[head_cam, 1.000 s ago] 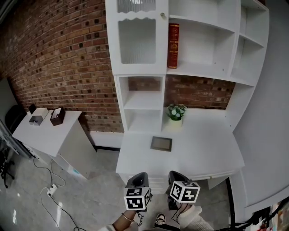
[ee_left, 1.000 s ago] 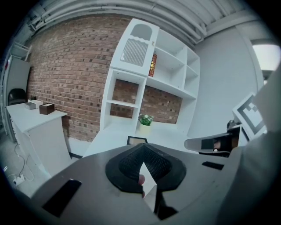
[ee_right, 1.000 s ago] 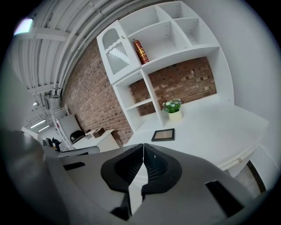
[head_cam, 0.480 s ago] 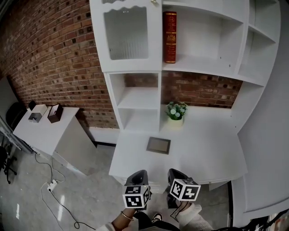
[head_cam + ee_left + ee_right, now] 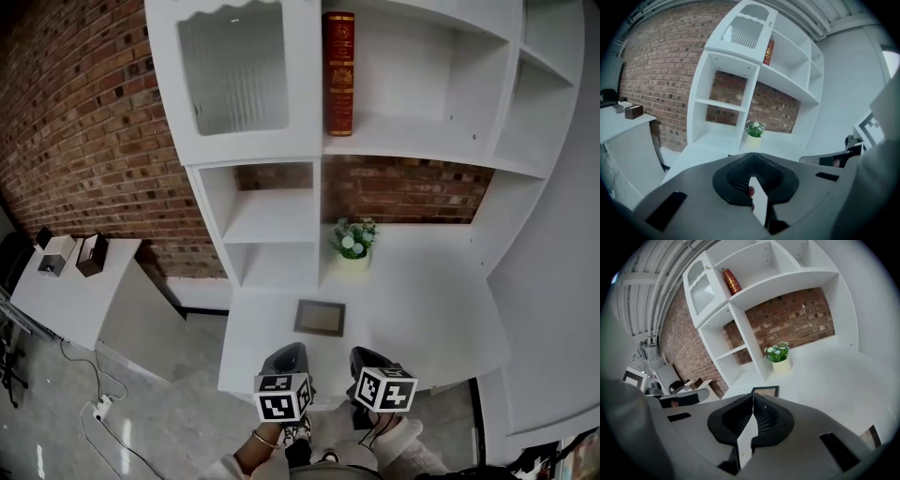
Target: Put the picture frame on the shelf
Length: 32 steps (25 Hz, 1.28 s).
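Dark-rimmed, seemingly light, stiff and fragile, the picture frame (image 5: 320, 318) lies flat on the desk (image 5: 427, 309), best pinched at 1 edge; left claw (image 5: 288, 351) and right claw (image 5: 367, 355) are closed, empty.

red book (image 5: 338, 70) upright, potted plant (image 5: 353, 246) below it, brick wall (image 5: 94, 141) behind; side table (image 5: 66, 305) left, two small boxes (image 5: 91, 253) on it.

red brick wall (image 5: 84, 122), glossy grey floor (image 5: 159, 403), white side table (image 5: 70, 300) at left
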Available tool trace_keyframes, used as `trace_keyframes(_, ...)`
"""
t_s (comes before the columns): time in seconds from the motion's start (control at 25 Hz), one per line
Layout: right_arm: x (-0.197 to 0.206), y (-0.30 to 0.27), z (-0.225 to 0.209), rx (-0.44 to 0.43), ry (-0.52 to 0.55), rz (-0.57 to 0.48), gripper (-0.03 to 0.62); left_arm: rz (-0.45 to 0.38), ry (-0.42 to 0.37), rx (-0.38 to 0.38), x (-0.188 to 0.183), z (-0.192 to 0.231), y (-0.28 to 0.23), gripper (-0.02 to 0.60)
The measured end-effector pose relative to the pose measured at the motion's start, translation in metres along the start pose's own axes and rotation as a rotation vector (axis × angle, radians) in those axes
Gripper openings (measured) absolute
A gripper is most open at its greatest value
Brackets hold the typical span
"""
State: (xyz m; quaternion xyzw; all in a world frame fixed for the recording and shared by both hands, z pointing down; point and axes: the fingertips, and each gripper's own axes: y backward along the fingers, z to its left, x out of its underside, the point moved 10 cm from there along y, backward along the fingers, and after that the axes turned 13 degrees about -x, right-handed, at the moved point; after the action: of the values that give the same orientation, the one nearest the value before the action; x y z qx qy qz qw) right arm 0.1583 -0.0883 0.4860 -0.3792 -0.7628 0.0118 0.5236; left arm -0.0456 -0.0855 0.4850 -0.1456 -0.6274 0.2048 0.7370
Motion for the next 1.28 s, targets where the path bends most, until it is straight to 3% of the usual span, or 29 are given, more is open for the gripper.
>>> trace_keyframes(0.24, -0.017, -0.032, 0.001, -0.007, 0.01, 0.007, 0.025, 0.005, -0.008, 0.029, -0.018, 0.001, -0.028, 0.006)
trace_keyframes(0.8, -0.015, -0.066, -0.017, 0.009, -0.04, 0.052, 0.025, 0.075, -0.01, 0.006, -0.011, 0.023, -0.056, 0.006)
trace_keyframes(1.12, -0.001, -0.073, -0.03, 0.048, -0.083, 0.09, 0.025, 0.157, -0.084, 0.159, 0.003, 0.017, -0.079, 0.01)
trace_keyframes(1.16, 0.001, -0.074, -0.033, 0.055, -0.09, 0.097, 0.025, 0.164, -0.102, 0.171, 0.004, 0.015, -0.083, 0.034)
trace_keyframes(1.2, 0.003, -0.075, -0.035, 0.061, -0.097, 0.102, 0.025, 0.171, -0.125, 0.184, 0.006, 0.013, -0.087, 0.098)
trace_keyframes(1.28, 0.008, -0.076, -0.041, 0.073, -0.112, 0.114, 0.025, 0.189, -0.185, 0.211, 0.011, 0.009, -0.095, 0.127)
